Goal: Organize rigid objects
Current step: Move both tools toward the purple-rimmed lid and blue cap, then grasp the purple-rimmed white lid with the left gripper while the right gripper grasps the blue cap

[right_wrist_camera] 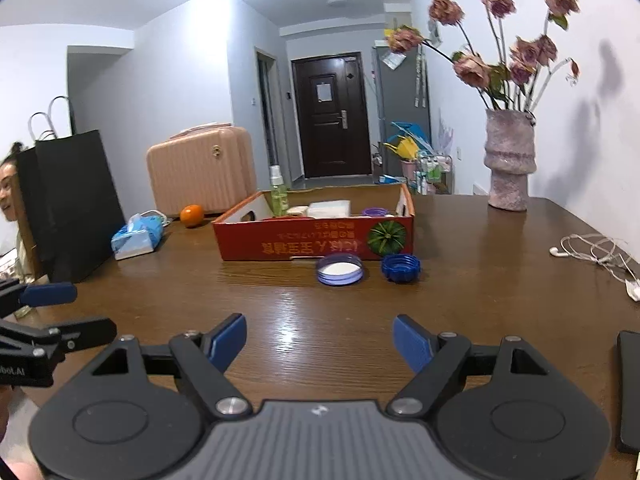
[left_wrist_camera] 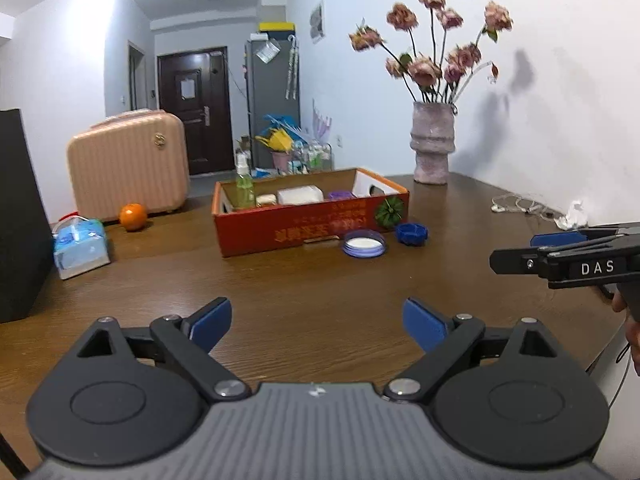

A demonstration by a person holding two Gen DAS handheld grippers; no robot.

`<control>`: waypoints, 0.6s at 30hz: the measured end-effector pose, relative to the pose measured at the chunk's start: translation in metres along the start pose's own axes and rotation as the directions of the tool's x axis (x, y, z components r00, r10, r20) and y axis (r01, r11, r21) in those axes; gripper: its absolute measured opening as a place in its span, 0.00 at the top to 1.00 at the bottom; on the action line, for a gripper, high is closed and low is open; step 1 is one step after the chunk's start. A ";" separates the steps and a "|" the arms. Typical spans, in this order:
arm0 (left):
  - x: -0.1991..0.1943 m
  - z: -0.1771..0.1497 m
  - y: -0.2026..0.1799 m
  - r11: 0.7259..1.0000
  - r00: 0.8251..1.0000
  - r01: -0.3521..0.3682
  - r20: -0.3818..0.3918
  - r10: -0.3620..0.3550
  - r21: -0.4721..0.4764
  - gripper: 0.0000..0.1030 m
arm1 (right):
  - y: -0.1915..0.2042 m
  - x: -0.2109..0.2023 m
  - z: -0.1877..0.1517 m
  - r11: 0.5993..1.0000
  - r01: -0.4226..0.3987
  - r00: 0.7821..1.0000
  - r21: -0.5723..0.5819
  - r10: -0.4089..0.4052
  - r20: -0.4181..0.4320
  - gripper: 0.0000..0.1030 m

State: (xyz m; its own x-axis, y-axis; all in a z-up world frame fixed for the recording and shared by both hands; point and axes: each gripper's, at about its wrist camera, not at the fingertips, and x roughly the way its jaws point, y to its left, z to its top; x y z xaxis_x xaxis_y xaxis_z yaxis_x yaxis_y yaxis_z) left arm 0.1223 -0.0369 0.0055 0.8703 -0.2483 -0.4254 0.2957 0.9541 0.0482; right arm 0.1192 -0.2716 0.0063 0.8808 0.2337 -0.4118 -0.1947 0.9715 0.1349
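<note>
Fingers of the left gripper (left_wrist_camera: 318, 322) and the right gripper (right_wrist_camera: 320, 342) stand wide apart and hold nothing, both hovering over the bare near part of the wooden table (left_wrist_camera: 280, 280). Beyond them, toward the table's middle, a pale purple lid (right_wrist_camera: 340, 269) and a blue screw cap (right_wrist_camera: 401, 267) lie side by side, just in front of a red cardboard box (right_wrist_camera: 296, 240). Inside the box stand a green spray bottle (right_wrist_camera: 279, 194), a white packet (right_wrist_camera: 330, 208) and a purple jar (right_wrist_camera: 375, 212). An orange (right_wrist_camera: 191, 215) and a tissue pack (right_wrist_camera: 137, 237) sit near the left edge; a vase of dried roses (right_wrist_camera: 510, 160) occupies the far right corner, and white earphones (right_wrist_camera: 588, 250) lie by the right edge.
</note>
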 end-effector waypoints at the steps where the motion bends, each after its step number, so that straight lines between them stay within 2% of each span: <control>1: 0.007 0.002 -0.001 1.000 1.000 0.005 -0.009 -0.005 0.002 0.08 | -0.004 0.004 0.000 1.000 0.006 1.000 0.010 -0.006 -0.005 0.22; 9: 0.081 0.026 -0.001 1.000 0.998 0.031 -0.060 -0.031 -0.001 0.08 | -0.032 0.062 0.012 1.000 0.017 0.998 0.023 -0.015 -0.065 0.23; 12: 0.127 0.039 -0.002 0.999 0.995 0.041 -0.097 -0.039 0.010 0.08 | -0.044 0.096 0.024 1.000 0.021 0.997 0.018 -0.020 -0.078 0.23; 14: 0.157 0.047 -0.004 0.997 0.991 0.078 -0.110 -0.077 0.009 0.09 | -0.056 0.122 0.034 0.999 0.044 0.994 0.025 -0.041 -0.097 0.24; 17: 0.204 0.053 -0.018 0.991 0.983 0.123 -0.145 -0.113 0.061 0.10 | -0.072 0.157 0.048 0.998 0.057 0.991 0.025 -0.054 -0.120 0.25; 18: 0.221 0.053 -0.025 0.987 0.980 0.130 -0.163 -0.114 0.095 0.14 | -0.078 0.169 0.052 0.998 0.059 0.990 0.028 -0.055 -0.128 0.25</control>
State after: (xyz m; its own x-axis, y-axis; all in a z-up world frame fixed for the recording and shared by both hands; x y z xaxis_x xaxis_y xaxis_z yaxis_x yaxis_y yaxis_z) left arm 0.3279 -0.1245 -0.0420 0.7554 -0.3244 -0.5693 0.4427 0.8932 0.0784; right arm 0.3062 -0.3094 -0.0268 0.8275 0.1832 -0.5308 -0.1303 0.9821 0.1359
